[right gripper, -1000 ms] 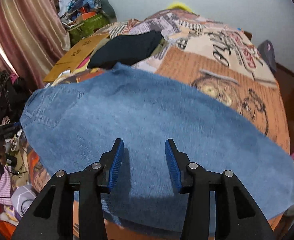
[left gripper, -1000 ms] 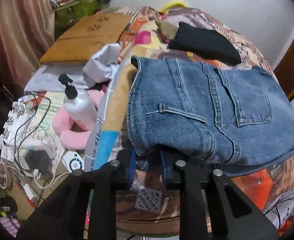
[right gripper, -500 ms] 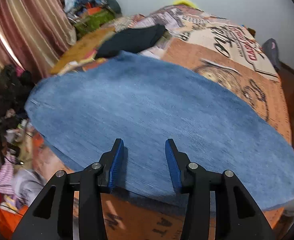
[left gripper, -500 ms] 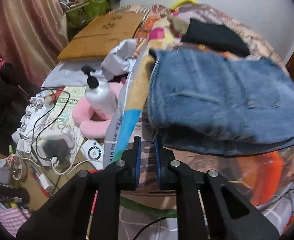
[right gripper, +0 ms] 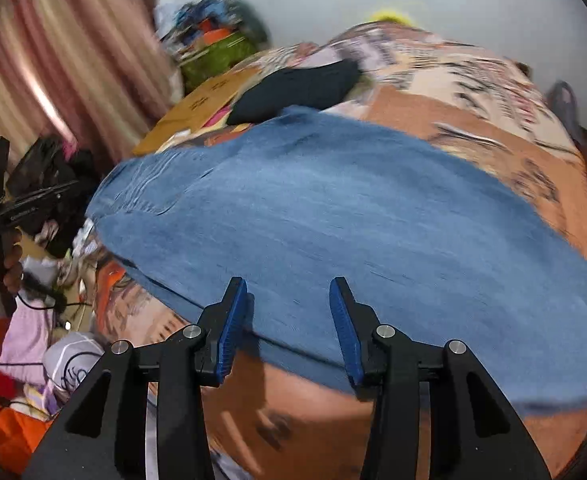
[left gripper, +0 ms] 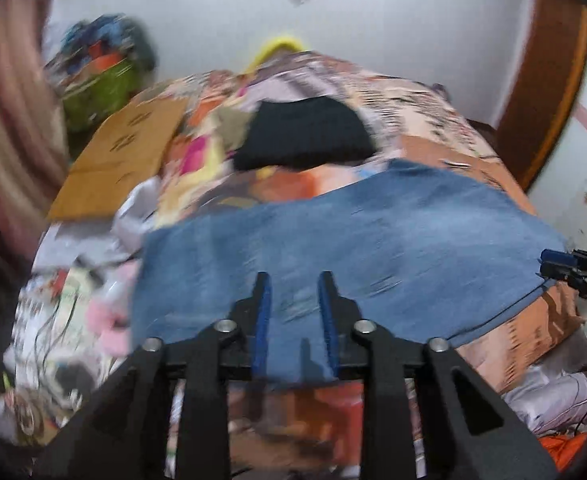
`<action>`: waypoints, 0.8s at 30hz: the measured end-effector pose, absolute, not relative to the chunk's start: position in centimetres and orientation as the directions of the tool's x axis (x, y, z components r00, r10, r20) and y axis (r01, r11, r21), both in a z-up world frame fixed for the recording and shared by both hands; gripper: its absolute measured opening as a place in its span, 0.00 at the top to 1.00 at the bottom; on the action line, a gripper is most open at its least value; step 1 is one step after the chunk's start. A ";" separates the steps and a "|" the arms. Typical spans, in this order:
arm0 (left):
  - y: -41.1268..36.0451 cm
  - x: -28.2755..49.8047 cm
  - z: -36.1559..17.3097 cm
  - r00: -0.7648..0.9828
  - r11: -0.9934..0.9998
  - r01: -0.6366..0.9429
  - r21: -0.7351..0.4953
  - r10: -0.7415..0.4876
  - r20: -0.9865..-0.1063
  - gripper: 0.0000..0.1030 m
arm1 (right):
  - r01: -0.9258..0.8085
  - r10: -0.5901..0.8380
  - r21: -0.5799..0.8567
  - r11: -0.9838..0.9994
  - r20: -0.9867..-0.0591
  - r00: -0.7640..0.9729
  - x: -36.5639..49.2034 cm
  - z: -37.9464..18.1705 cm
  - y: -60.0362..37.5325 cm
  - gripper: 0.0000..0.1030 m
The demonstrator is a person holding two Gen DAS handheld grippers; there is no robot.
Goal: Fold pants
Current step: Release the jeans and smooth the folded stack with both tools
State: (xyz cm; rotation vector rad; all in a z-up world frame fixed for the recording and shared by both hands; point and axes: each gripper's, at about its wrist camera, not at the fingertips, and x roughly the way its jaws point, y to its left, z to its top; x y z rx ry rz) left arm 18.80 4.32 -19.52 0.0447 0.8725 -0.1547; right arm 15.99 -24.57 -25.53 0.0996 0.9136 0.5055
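Observation:
Blue denim pants (left gripper: 333,248) lie folded flat across the patterned bed; they also show in the right wrist view (right gripper: 353,220). My left gripper (left gripper: 293,320) is open and empty, raised over the pants' near left part. My right gripper (right gripper: 289,320) is open and empty, over the pants' near edge. The right gripper shows at the right edge of the left wrist view (left gripper: 573,268). The left gripper, held in a hand, shows at the left of the right wrist view (right gripper: 1,208). Both views are blurred by motion.
A folded black garment (left gripper: 305,140) lies behind the pants on the bedspread (right gripper: 493,128). A cardboard sheet (left gripper: 121,156), a green bag (left gripper: 101,84) and a curtain (right gripper: 53,60) are to the left. Cables and clutter (left gripper: 65,320) lie beside the bed.
My left gripper let go of the pants' near edge, opened and tilted up over the bed. My right gripper drew back toward the near edge, still open.

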 end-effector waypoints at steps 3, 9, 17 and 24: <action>-0.5 20.7 -18.9 0.626 0.970 0.241 -0.032 -0.180 -0.759 0.58 | -0.267 0.389 0.283 0.921 -0.717 0.579 14.8 -24.5 -29.0 0.62; -10.6 25.4 -19.3 0.566 0.933 0.357 -0.048 -0.257 -0.783 0.54 | 0.056 0.167 0.290 0.955 -0.685 0.709 11.4 -23.8 -41.8 0.53; -23.6 29.0 -23.2 0.429 0.867 0.496 -0.040 -0.285 -0.857 0.53 | 0.348 -0.037 0.264 0.900 -0.747 0.663 7.8 -27.7 -53.2 0.53; -31.4 28.6 -27.2 0.325 0.805 0.594 -0.012 -0.254 -0.911 0.45 | 0.417 0.007 0.356 0.836 -0.767 0.641 7.6 -31.1 -56.5 0.52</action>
